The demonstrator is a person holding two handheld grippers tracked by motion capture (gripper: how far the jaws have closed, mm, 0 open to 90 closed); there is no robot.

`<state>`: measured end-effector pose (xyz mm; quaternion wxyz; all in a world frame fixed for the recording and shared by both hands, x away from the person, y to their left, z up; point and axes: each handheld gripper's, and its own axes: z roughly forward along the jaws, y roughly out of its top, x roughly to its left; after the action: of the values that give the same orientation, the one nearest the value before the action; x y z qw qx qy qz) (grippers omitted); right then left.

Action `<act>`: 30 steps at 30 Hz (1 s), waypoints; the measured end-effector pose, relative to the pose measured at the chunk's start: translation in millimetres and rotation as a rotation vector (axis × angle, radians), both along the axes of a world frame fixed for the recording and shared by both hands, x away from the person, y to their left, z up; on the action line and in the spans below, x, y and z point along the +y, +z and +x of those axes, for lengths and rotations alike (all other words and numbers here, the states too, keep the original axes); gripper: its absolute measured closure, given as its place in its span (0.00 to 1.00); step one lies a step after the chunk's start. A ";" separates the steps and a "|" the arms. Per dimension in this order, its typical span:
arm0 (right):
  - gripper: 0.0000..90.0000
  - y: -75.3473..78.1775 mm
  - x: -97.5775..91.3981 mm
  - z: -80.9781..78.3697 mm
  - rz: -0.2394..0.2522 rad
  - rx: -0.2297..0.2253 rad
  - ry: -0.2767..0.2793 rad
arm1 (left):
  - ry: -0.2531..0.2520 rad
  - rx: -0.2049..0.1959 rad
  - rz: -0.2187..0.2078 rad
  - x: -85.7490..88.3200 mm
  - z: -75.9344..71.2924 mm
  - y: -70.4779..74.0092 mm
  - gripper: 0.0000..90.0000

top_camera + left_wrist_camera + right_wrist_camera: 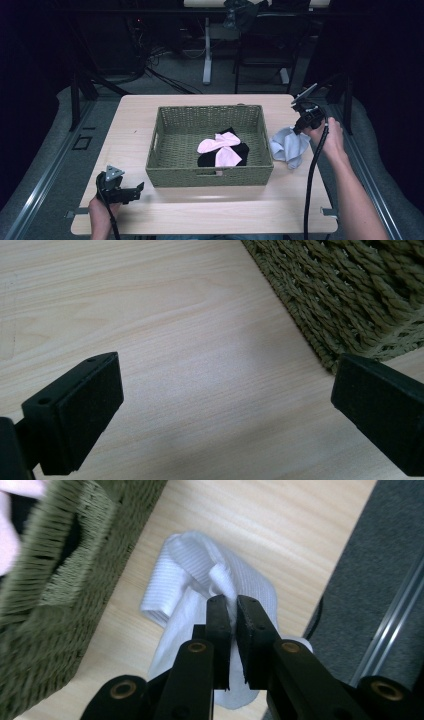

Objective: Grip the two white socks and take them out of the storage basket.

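White cloth (195,575) by the tabletop's right edge is pinched in the right gripper (232,605), while the left gripper (225,405) sits wide open and empty near the basket (210,176).

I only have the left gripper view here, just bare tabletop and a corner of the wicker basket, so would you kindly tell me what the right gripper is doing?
Observer: The right gripper is shut on a white sock, pinching a raised fold of it.
Operator: Thank you. Where is that sock lying?
Observer: On the table, just outside the basket's right wall.
Operator: Is anything inside the basket?
Observer: Yes, a pink garment lying over a black one.
Operator: And where is my left gripper?
Observer: The left gripper is open, low near the basket's front left corner.
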<state>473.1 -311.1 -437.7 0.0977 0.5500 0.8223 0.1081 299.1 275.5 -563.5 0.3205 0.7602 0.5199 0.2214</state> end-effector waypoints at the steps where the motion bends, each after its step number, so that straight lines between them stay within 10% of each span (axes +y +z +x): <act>1: 0.94 -4.2 -0.8 0.9 -0.010 0.014 -0.002 | 0.000 0.000 -0.001 0.0 0.0 0.0 0.00; 17: 0.86 -52.3 -0.7 3.5 0.049 0.053 -0.023 | -0.001 0.000 0.000 0.1 0.1 -0.1 0.00; 30: 0.31 -26.3 -12.1 -37.1 0.112 -0.068 -0.012 | -0.001 -0.001 0.001 -0.2 0.2 0.1 0.00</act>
<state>436.0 -323.2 -464.0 0.0950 0.5556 0.8079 0.1720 299.2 275.3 -563.4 0.3208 0.7604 0.5192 0.2219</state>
